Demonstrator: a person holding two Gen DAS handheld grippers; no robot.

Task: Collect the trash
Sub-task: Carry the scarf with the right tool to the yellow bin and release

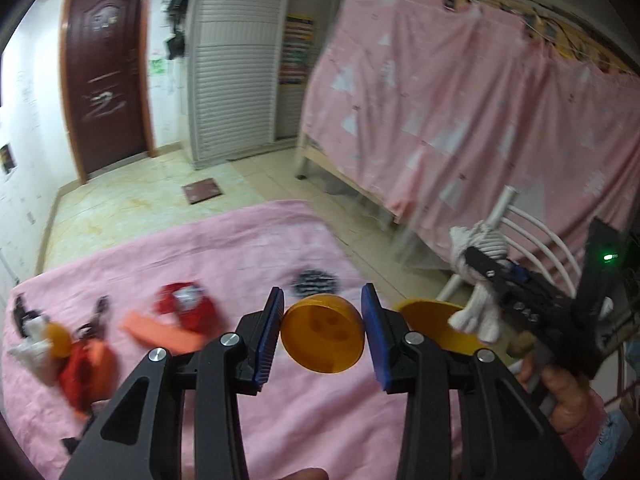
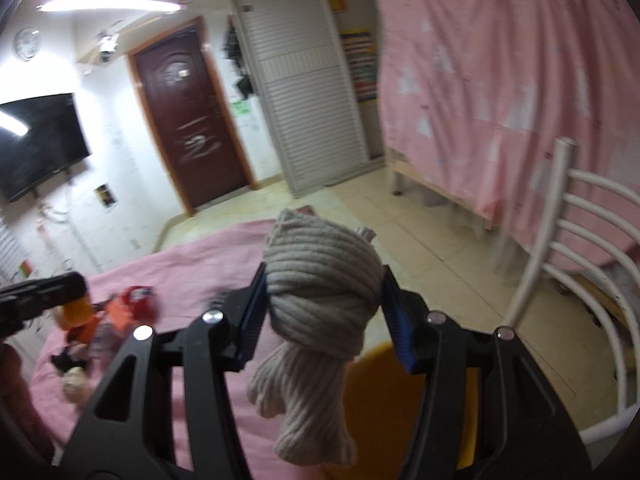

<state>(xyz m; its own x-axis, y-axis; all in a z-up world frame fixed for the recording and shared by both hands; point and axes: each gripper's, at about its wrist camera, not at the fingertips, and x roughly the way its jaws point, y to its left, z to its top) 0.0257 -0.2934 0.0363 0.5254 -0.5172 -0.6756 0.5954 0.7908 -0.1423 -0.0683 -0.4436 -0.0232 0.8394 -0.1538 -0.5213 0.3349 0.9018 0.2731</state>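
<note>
my left gripper (image 1: 322, 338) pinches a round orange plastic lid (image 1: 322, 333) by its edges, flat face toward me, above the pink cloth-covered table (image 1: 248, 248). my right gripper (image 2: 322, 312) clamps a knotted grey ribbed sock (image 2: 320, 300), long axis vertical, tail hanging down over an orange round bin (image 2: 384, 400).

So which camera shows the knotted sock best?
The right wrist view: the knotted sock fills the middle, its ribs clear, clamped in the right gripper. The left wrist view shows it small and blurry at the right side.
</note>
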